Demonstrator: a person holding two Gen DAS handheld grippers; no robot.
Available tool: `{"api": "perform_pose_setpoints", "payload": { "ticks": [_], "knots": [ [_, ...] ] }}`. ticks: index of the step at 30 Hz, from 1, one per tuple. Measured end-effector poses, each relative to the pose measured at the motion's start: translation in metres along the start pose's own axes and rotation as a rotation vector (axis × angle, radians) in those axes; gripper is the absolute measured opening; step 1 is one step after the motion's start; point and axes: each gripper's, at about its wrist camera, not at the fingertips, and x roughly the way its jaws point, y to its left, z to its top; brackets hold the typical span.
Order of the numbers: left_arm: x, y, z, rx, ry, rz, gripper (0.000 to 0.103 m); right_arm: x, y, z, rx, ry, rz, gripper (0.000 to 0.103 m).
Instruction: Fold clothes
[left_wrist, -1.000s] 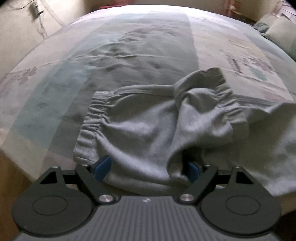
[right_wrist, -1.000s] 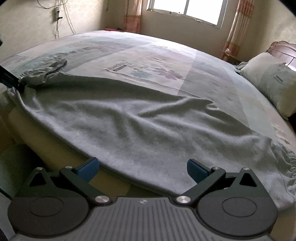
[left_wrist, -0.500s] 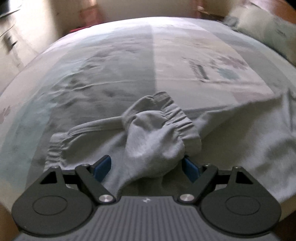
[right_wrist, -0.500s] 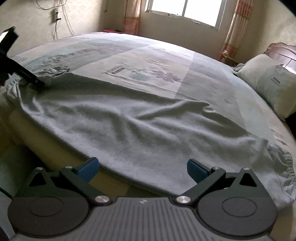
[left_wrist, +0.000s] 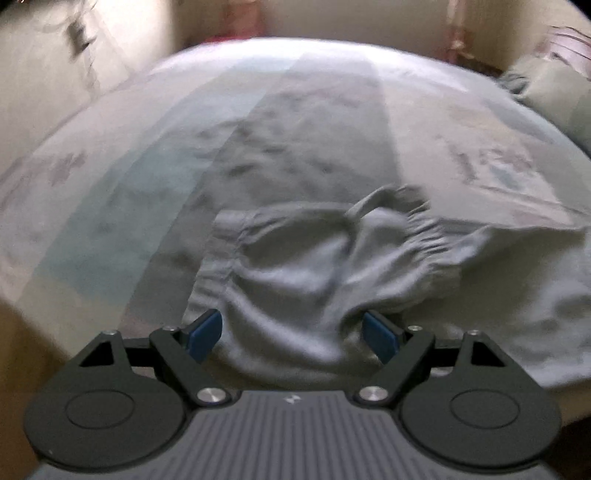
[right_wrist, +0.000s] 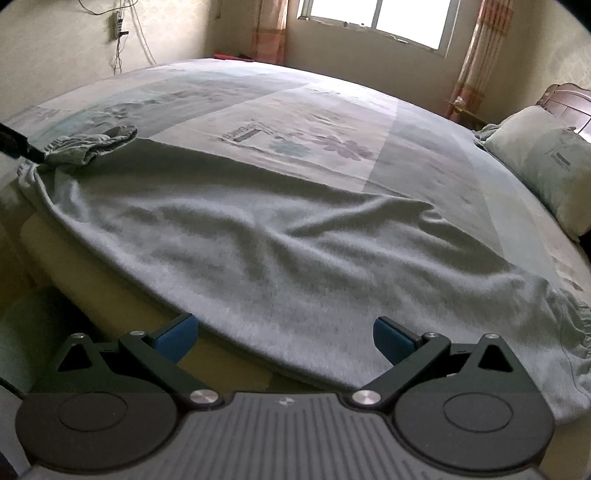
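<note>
While the left wrist view is blurred and shows only the bunched end of the grey sweatpants (left_wrist: 317, 280), the right wrist view is sharp and takes in their whole length (right_wrist: 280, 254) spread along the near edge of the bed (right_wrist: 332, 122), plus a window (right_wrist: 373, 22), curtains (right_wrist: 476, 59) and a pillow (right_wrist: 546, 162) that the other view barely renders. In the left view the 2 elastic cuffs (left_wrist: 428, 240) lie crumpled one against the other, and cloth fills the space between the blue pads of the left gripper (left_wrist: 291, 336), whose tongs stand wide apart around the fabric without pinching it. The right view shows that same gripper only as a dark tip at the far left edge (right_wrist: 18, 146), touching the gathered cuffs (right_wrist: 92, 146). The right gripper (right_wrist: 284, 339) hovers at the bed's edge with its tongs apart, the hem of the sweatpants lying between and just ahead of the pads. The fabric is soft, fleecy and rippled with shallow folds, its waistband end (right_wrist: 569, 325) draped at the right.
</note>
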Motion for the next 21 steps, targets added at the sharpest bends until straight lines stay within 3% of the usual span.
{"api": "perform_pose_setpoints", "payload": {
  "ticks": [4,8,10,14,17,21],
  "knots": [
    [-0.003,-0.037,0.017,0.121,-0.036,-0.083,0.084,0.0,0.001,0.001,-0.002,-0.001,-0.004,0.103],
    [0.023,-0.069,0.033,0.199,-0.011,-0.09,0.084,-0.001,0.001,0.001,-0.005,-0.002,-0.007,0.103],
    [0.036,-0.074,0.037,0.195,0.009,-0.099,0.083,0.0,0.0,0.002,-0.003,0.0,-0.005,0.103],
    [0.047,-0.063,0.034,0.157,0.046,-0.064,0.069,0.002,-0.001,0.002,0.0,0.004,-0.002,0.103],
    [0.044,-0.041,0.027,0.102,0.056,-0.089,0.057,0.003,-0.002,0.002,0.003,0.006,0.001,0.103],
    [0.038,-0.01,0.018,0.032,0.061,-0.06,0.056,0.005,-0.003,0.003,0.007,0.01,0.005,0.103]
  ]
}}
